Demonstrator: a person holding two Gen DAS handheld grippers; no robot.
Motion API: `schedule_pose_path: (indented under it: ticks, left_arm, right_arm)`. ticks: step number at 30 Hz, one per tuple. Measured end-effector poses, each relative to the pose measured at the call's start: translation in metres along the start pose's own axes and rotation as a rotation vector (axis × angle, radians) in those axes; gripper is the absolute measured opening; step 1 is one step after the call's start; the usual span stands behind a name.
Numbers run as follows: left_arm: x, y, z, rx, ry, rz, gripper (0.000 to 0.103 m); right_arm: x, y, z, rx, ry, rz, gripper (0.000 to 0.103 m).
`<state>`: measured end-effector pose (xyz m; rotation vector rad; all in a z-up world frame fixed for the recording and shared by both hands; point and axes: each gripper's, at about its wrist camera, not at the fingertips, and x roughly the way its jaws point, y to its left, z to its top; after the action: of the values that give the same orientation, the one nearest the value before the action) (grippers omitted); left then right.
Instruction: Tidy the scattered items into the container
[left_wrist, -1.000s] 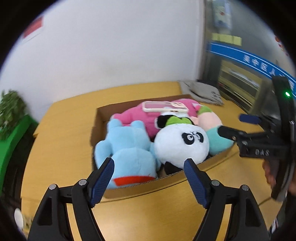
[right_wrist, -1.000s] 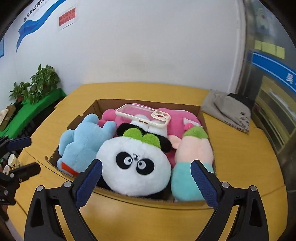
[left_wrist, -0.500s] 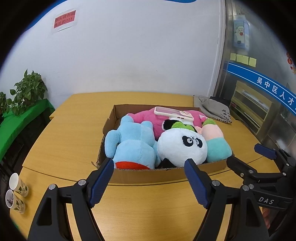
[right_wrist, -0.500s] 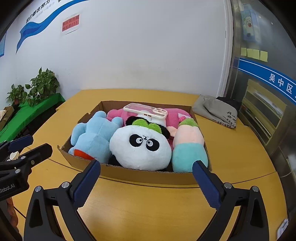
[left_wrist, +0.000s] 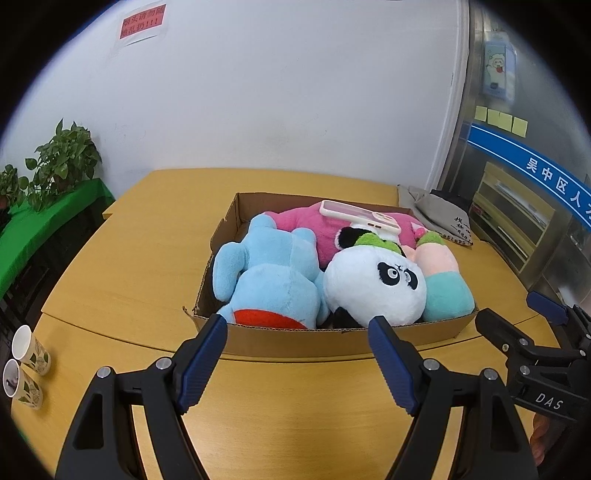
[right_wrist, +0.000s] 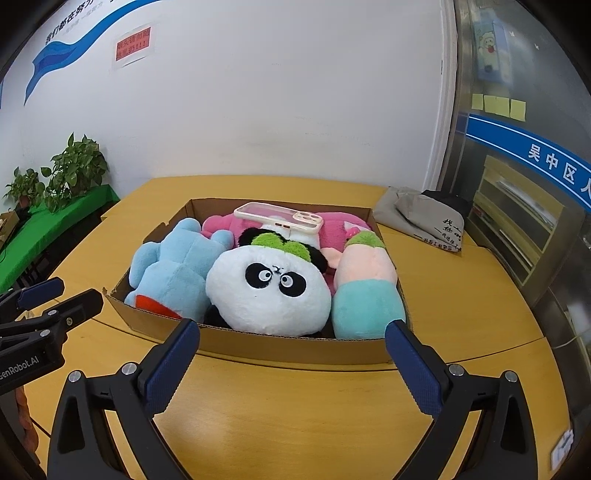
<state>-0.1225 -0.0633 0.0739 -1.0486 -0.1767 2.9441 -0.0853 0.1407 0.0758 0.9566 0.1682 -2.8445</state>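
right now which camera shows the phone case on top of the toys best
The right wrist view: the clear pink-rimmed phone case lies broadside on the pink plush toy, its camera cutouts plain. The left wrist view shows the same case smaller and more foreshortened, farther back in the cardboard box.

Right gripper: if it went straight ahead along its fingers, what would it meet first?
Probably the near wall of the cardboard box, which sits between the open right gripper's fingers in its own view, with the panda plush just behind it. Height above the table is unclear.

"DAS" on right gripper (left_wrist: 532, 325); possibly "enRobot.AI" on left gripper (right_wrist: 62, 299).
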Motion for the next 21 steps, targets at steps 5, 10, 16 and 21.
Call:
schedule_pose_path:
  ticks: [5, 10, 16, 21]
  left_arm:
    - [0.002, -0.005, -0.004, 0.014, 0.000, 0.000, 0.079]
    - [0.008, -0.007, -0.006, 0.020, 0.018, -0.007, 0.079]
    - [0.014, -0.011, -0.007, 0.029, 0.021, -0.019, 0.079]
    - [0.020, -0.015, -0.009, 0.036, 0.031, -0.009, 0.079]
  right_arm:
    - [0.007, -0.002, -0.002, 0.005, 0.018, 0.016, 0.102]
    - [0.012, -0.004, -0.004, 0.013, 0.027, 0.014, 0.102]
    - [0.017, -0.005, -0.006, 0.010, 0.033, 0.011, 0.102]
    - [0.020, -0.007, -0.008, 0.014, 0.038, 0.008, 0.102]
